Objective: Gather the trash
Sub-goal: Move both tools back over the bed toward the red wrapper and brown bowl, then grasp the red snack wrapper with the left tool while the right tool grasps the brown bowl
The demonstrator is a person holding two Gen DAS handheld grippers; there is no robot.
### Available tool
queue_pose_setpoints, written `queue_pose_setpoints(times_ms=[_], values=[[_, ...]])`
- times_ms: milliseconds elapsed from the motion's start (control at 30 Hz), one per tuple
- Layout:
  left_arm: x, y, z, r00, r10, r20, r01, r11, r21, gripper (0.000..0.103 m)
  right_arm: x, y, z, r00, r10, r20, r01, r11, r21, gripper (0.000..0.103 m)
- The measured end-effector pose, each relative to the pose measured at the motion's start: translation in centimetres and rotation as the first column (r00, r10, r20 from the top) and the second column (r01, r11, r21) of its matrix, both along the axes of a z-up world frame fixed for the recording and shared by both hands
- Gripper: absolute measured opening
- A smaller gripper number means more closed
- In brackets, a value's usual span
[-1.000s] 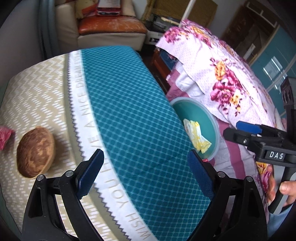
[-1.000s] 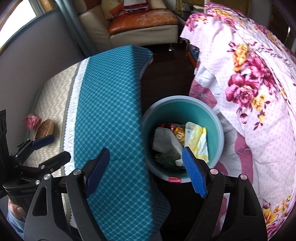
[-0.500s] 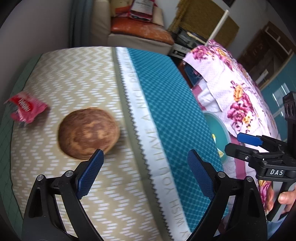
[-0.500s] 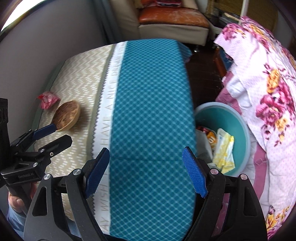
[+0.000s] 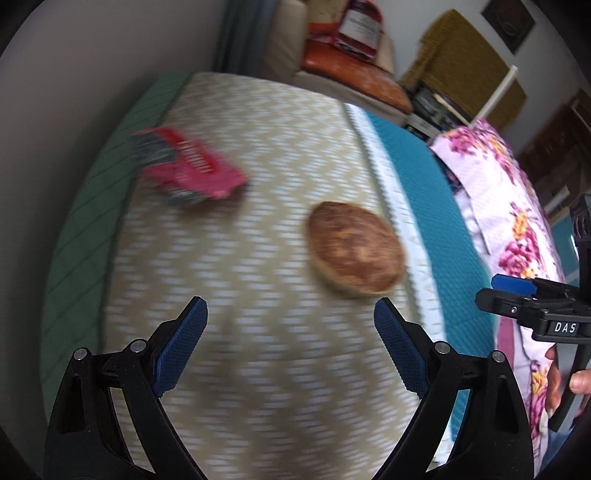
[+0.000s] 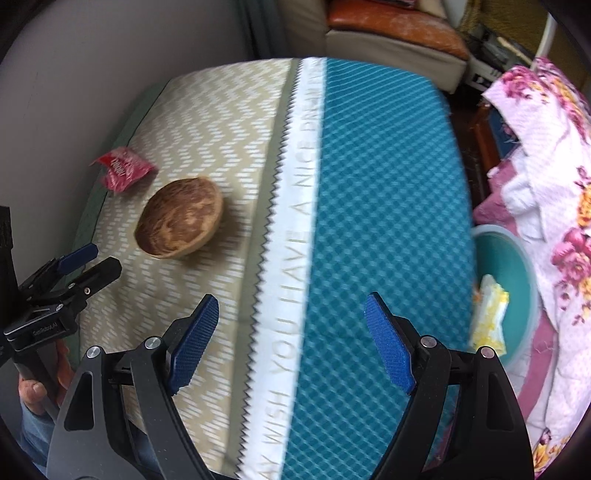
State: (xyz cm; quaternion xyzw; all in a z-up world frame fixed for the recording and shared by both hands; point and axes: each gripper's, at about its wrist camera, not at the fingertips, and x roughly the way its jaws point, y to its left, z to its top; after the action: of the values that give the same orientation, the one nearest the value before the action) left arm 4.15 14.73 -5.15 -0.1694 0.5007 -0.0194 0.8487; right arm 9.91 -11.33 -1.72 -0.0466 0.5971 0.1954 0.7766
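Observation:
A crumpled red wrapper point(image 5: 188, 168) lies on the beige zigzag part of the cloth-covered table, near its far left edge; it also shows in the right wrist view point(image 6: 123, 168). My left gripper point(image 5: 290, 349) is open and empty, above the beige cloth, short of the wrapper. My right gripper point(image 6: 291, 341) is open and empty over the white lettered band. A teal bin point(image 6: 517, 266) holding yellow-white trash point(image 6: 487, 314) stands on the floor right of the table.
A brown wooden bowl point(image 5: 356, 249) sits on the beige cloth right of the wrapper, also in the right wrist view point(image 6: 181, 218). A floral quilt point(image 5: 509, 214) lies to the right. A sofa point(image 6: 391, 33) stands behind the table. A wall runs along the left.
Both grippers have swung left, from over the bin and teal cloth toward the beige side. The wrapper and bowl have come into fuller view. Both stay open.

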Motion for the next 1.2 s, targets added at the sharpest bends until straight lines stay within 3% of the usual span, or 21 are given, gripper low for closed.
queue_pose_setpoints(times_ms=[267,633,700,733,900,933,1000,1200], values=[[-1.0,6.2,-1.8,0.992,0.119,-0.029,-0.12,0.992,-0.026,0.092,2.2,5.7,-2.3,0.998,0.05,-0.044,-0.05,0.999,-0.003,0.077],[0.8,9.6,-2.4,0.987,0.155,-0.045,-0.157,0.987,-0.039,0.092,3.7,8.1,-4.4,0.997,0.024,-0.079,-0.024,1.0,0.004,0.076],[1.5,9.9,-2.2,0.987,0.157,-0.037,-0.159,0.986,-0.052,0.092,3.8,8.2,-4.6,0.996,0.024,-0.087,-0.023,1.0,0.011,0.058],[1.9,10.1,-2.1,0.986,0.162,-0.033,-0.164,0.985,-0.056,0.092,3.8,8.3,-4.8,0.996,0.024,-0.091,-0.023,1.0,0.014,0.053],[4.3,10.8,-1.5,0.979,0.203,-0.016,-0.204,0.975,-0.088,0.092,4.0,9.3,-5.5,0.995,0.032,-0.098,-0.028,0.999,0.045,0.044],[4.9,11.0,-1.5,0.976,0.216,-0.015,-0.217,0.972,-0.092,0.092,4.1,9.4,-5.6,0.995,0.033,-0.095,-0.029,0.999,0.046,0.038],[6.0,11.2,-1.6,0.972,0.235,-0.018,-0.236,0.967,-0.095,0.092,4.0,9.9,-6.0,0.997,0.033,-0.076,-0.029,0.998,0.049,0.014],[9.0,11.0,-2.8,0.966,0.254,-0.055,-0.258,0.963,-0.084,0.092,3.8,11.2,-4.9,0.996,0.088,0.003,-0.088,0.994,0.057,0.006]])
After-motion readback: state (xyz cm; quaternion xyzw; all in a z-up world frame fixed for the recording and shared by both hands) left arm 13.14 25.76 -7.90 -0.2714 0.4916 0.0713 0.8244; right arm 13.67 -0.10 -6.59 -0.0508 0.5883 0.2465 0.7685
